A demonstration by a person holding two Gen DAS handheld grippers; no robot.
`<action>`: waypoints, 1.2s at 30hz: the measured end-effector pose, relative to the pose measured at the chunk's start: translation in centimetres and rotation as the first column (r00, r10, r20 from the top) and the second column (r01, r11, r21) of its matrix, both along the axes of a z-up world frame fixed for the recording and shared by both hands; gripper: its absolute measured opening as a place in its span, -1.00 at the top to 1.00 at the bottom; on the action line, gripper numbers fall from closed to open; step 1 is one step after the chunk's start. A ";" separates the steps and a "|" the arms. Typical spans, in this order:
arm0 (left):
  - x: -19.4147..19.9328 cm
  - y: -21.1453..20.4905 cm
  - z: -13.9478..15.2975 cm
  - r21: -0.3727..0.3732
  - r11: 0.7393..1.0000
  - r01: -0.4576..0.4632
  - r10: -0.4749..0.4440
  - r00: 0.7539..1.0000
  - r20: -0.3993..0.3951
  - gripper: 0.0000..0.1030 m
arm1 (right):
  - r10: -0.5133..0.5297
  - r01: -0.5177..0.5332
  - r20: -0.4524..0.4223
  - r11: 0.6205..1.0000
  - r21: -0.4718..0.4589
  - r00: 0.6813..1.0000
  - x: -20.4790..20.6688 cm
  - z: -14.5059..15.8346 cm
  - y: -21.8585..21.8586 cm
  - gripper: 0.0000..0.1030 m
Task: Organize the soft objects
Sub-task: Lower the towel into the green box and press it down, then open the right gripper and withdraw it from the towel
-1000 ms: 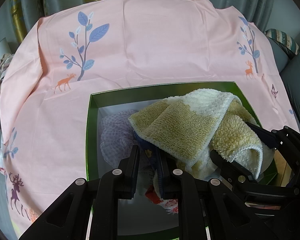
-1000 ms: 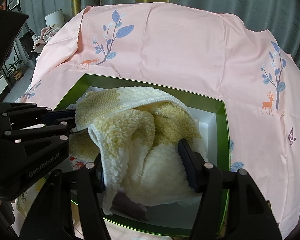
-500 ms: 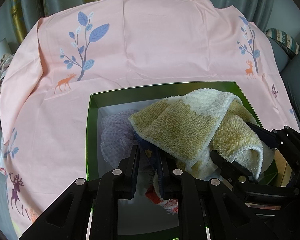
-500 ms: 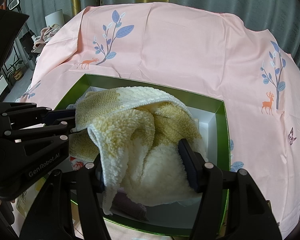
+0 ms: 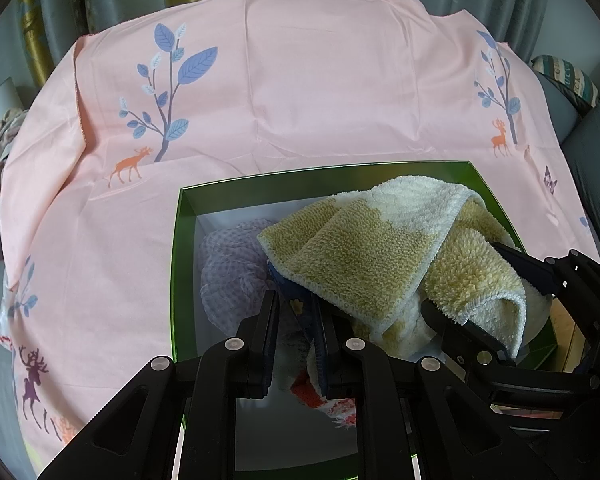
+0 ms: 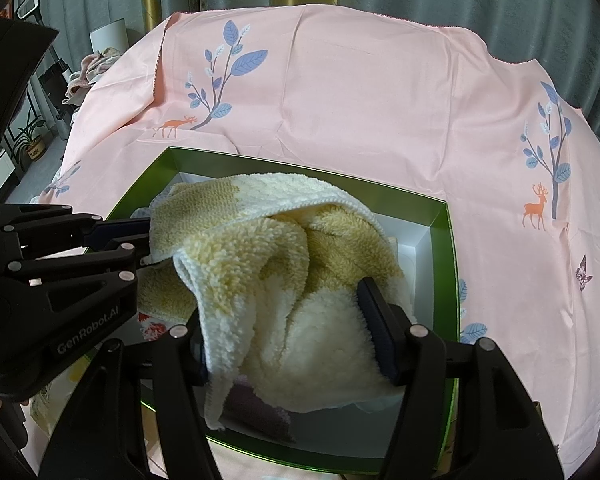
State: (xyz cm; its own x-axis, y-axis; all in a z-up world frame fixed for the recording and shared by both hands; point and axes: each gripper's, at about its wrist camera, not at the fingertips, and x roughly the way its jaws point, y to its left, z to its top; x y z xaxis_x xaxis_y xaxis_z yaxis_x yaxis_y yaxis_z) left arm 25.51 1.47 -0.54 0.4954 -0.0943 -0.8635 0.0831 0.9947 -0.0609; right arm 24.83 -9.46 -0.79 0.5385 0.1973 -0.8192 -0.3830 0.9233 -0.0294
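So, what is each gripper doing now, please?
Left gripper: shut; whether it pinches cloth cannot be told.
Right gripper: closed on the yellow towel.

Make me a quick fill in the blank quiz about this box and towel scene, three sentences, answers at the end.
1. The fluffy yellow and cream towel lies bunched inside a box whose walls are ____ outside.
2. The tablecloth under the box is mostly ____.
3. The right hand-held gripper is closed around the ____.

Missing words: green; pink; towel
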 end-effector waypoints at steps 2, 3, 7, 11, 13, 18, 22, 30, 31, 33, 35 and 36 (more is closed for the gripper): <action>0.0 0.0 0.0 0.000 1.000 0.000 0.000 1.000 -0.001 0.73 | 0.000 0.000 0.000 1.000 -0.001 1.000 0.0 0.0 0.0 -0.19; 0.0 0.0 0.0 -0.001 1.000 0.000 0.000 1.000 -0.001 0.73 | -0.001 0.001 0.000 1.000 -0.001 1.000 0.0 0.0 0.0 -0.20; 0.0 0.0 0.0 -0.001 1.000 0.000 0.000 1.000 -0.001 0.72 | 0.000 0.000 0.001 1.000 -0.002 1.000 0.0 0.0 -0.1 -0.22; 0.0 0.0 0.0 0.000 1.000 0.000 0.000 1.000 -0.001 0.73 | 0.000 0.000 0.001 1.000 -0.002 1.000 0.0 -0.1 -0.1 -0.22; 0.0 -0.1 0.0 0.001 1.000 0.000 0.000 1.000 0.000 0.73 | 0.000 0.000 0.002 1.000 -0.002 1.000 0.1 -0.1 -0.2 -0.22; 0.0 0.0 0.0 0.001 1.000 0.000 0.000 1.000 -0.001 0.73 | 0.001 -0.001 0.001 1.000 -0.002 1.000 0.1 -0.1 -0.2 -0.22; -0.1 0.0 -0.1 0.008 1.000 0.001 -0.001 1.000 -0.001 0.72 | -0.002 0.002 0.000 1.000 -0.005 1.000 0.1 -0.1 -0.3 -0.28; -0.3 0.1 0.0 0.026 1.000 -0.012 0.012 1.000 0.001 0.11 | -0.020 0.020 0.005 1.000 -0.017 1.000 0.0 -0.3 -0.8 -0.55; -0.3 0.3 0.1 0.024 1.000 -0.014 0.014 1.000 0.002 -0.12 | -0.021 0.021 0.005 1.000 -0.021 1.000 0.0 -0.3 -0.8 -0.56; -0.5 0.5 0.1 0.020 1.000 -0.018 0.017 1.000 0.006 -0.21 | -0.026 0.026 0.006 0.999 -0.025 1.000 0.0 -0.3 -0.9 -0.58; -0.5 0.6 0.0 0.017 1.000 -0.020 0.020 1.000 0.002 -0.21 | -0.028 0.028 0.006 0.999 -0.024 1.000 -0.1 -0.3 -1.1 -0.58; -0.6 0.6 0.0 0.017 1.000 -0.022 0.022 1.000 0.000 -0.21 | -0.029 0.029 0.006 0.999 -0.025 1.000 -0.1 -0.3 -1.1 -0.58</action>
State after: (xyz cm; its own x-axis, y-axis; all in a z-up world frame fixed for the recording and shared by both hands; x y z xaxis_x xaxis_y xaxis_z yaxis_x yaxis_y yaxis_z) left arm 24.93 2.10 -0.59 0.4968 -0.0691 -0.8651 0.0611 0.9971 -0.0445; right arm 24.75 -10.58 -1.11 0.5486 0.1611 -0.8204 -0.3555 0.9331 -0.0545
